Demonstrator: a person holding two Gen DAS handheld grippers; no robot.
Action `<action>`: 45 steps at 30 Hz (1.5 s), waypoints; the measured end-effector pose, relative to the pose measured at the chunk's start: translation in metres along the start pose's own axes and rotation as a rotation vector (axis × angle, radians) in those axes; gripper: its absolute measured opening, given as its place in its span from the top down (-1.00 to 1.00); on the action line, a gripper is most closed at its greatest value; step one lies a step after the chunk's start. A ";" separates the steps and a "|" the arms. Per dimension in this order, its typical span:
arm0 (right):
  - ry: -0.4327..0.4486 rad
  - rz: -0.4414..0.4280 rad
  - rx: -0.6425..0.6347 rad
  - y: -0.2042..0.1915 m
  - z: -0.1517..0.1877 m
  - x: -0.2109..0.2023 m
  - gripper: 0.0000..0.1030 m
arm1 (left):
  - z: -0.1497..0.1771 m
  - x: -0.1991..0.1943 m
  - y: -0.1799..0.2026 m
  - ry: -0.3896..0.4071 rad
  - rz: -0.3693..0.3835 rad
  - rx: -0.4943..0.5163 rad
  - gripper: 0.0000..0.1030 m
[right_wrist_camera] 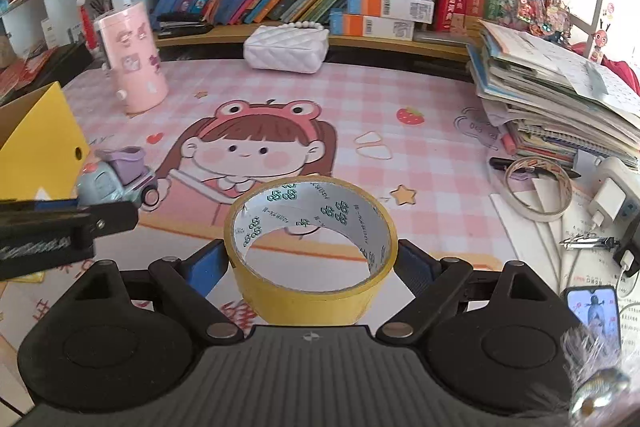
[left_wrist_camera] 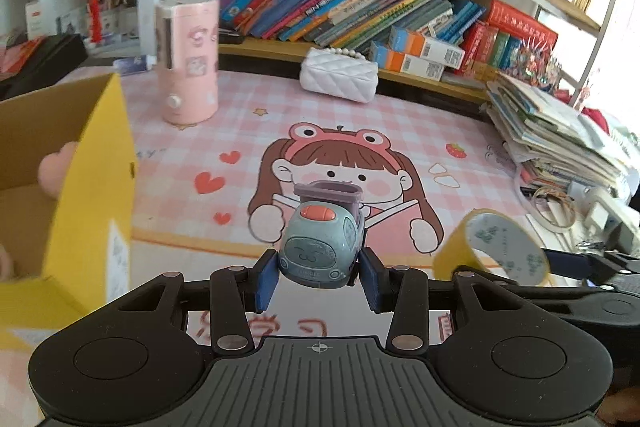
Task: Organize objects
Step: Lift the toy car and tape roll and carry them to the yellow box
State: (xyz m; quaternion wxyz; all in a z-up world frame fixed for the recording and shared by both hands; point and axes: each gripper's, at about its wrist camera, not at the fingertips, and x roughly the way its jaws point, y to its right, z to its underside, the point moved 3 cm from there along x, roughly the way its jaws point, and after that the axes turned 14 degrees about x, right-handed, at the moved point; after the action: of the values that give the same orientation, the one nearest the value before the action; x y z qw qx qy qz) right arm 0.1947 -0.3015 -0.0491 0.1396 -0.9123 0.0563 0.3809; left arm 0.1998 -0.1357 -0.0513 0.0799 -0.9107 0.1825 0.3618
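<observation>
Left claw [left_wrist_camera: 318, 277] pinches the toy car [left_wrist_camera: 320, 247]; right claw [right_wrist_camera: 312, 267] grips the yellow tape roll [right_wrist_camera: 310, 251] (both above the surface [left_wrist_camera: 400, 131]).

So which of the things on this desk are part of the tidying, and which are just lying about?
In the job:
- toy car, clamped in the left gripper
- tape roll, clamped in the right gripper
- yellow box, open, probably the bin

Lying about:
- pink canister
- white purse
- book stack
- thin tape ring
- phone
- charger
</observation>
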 end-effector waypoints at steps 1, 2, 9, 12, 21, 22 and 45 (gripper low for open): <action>0.001 -0.004 -0.001 -0.004 0.002 -0.003 -0.72 | 0.002 -0.007 -0.002 0.010 0.001 -0.003 0.20; 0.003 -0.007 -0.002 -0.008 0.004 -0.006 -0.72 | 0.005 -0.013 -0.004 0.018 0.001 -0.005 0.20; 0.020 -0.024 -0.027 -0.038 0.022 -0.029 -0.72 | 0.025 -0.052 -0.021 0.065 0.000 -0.023 0.20; 0.031 -0.029 -0.034 -0.050 0.030 -0.040 -0.72 | 0.034 -0.067 -0.030 0.080 -0.006 -0.026 0.19; 0.036 -0.048 -0.046 -0.093 0.067 -0.073 -0.72 | 0.071 -0.116 -0.065 0.097 -0.030 -0.049 0.20; 0.034 -0.052 -0.049 -0.099 0.072 -0.076 -0.72 | 0.075 -0.122 -0.069 0.098 -0.034 -0.053 0.19; 0.011 -0.159 -0.179 -0.214 0.162 -0.129 -0.72 | 0.161 -0.208 -0.157 0.101 -0.149 -0.183 0.20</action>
State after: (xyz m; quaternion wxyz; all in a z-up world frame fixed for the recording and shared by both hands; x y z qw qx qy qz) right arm 0.0386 -0.0498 -0.0203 0.0870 -0.9247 -0.0498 0.3673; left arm 0.0196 0.1112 -0.0228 0.0139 -0.9423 0.0841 0.3238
